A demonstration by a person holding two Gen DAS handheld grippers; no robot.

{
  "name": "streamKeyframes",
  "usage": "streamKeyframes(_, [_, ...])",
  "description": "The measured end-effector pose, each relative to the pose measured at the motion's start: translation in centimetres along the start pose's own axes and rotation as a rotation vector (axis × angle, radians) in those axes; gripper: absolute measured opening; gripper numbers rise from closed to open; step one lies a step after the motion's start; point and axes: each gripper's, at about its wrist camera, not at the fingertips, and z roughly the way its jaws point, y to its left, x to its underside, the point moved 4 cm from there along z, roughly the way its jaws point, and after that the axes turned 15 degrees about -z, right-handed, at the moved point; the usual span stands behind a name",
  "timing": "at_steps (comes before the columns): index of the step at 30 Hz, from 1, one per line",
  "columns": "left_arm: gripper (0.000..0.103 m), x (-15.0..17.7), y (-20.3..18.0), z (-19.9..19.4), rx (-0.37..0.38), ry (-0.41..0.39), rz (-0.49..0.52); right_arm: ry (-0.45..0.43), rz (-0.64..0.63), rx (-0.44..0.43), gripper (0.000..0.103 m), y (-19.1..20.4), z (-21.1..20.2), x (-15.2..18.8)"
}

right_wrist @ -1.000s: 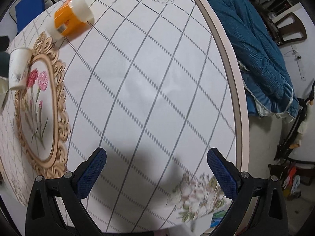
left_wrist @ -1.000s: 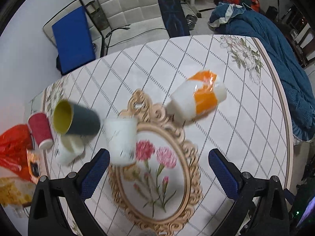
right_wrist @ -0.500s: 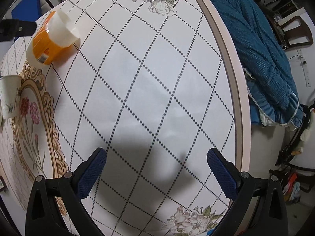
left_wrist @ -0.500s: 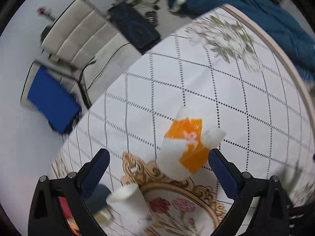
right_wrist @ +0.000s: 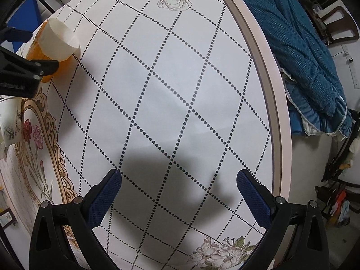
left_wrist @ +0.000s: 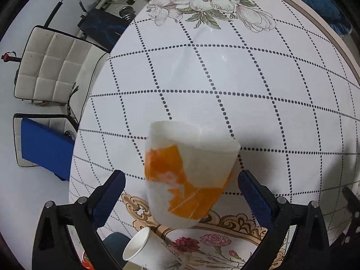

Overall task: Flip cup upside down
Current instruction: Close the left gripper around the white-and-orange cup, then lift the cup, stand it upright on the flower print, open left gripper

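Observation:
A white cup with orange patches lies on its side on the round table, between the two blue pads of my open left gripper, not gripped. It also shows at the far left of the right wrist view, with the left gripper's finger beside it. My right gripper is open and empty above bare tablecloth near the table's right edge.
A white paper cup lies on its side by the ornate floral placemat; it shows in the right wrist view too. A blue blanket lies off the table's right edge. Chairs stand beyond the far edge.
My left gripper has moved forward and down to the orange and white cup, which now sits between its pads. The right gripper has drifted slightly closer to the table.

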Motion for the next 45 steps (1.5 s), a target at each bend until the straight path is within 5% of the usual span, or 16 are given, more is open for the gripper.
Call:
streamKeyframes(2, [0.102,-0.3,-0.1,0.2,0.009,-0.005,0.006,0.0,0.003,-0.001,0.103,-0.2,0.2,0.0])
streamKeyframes(7, [0.076,-1.0,-0.2,0.8,0.031,0.004,0.0,0.004,0.003,-0.001,0.103,-0.1,0.5,-0.1])
streamKeyframes(23, [0.073,-0.1,1.0,1.0,0.132,0.042,-0.239,0.022,0.031,-0.008,0.103,0.4,1.3,0.4])
streamKeyframes(36, [0.072,4.9,3.2,0.8,0.296,0.177,-0.501,0.038,0.049,-0.105,0.103,0.7,2.2,2.8])
streamKeyframes(45, [0.071,10.8,3.9,-1.0,0.32,0.175,-0.585,0.017,0.049,-0.121,0.103,1.0,0.8,6.4])
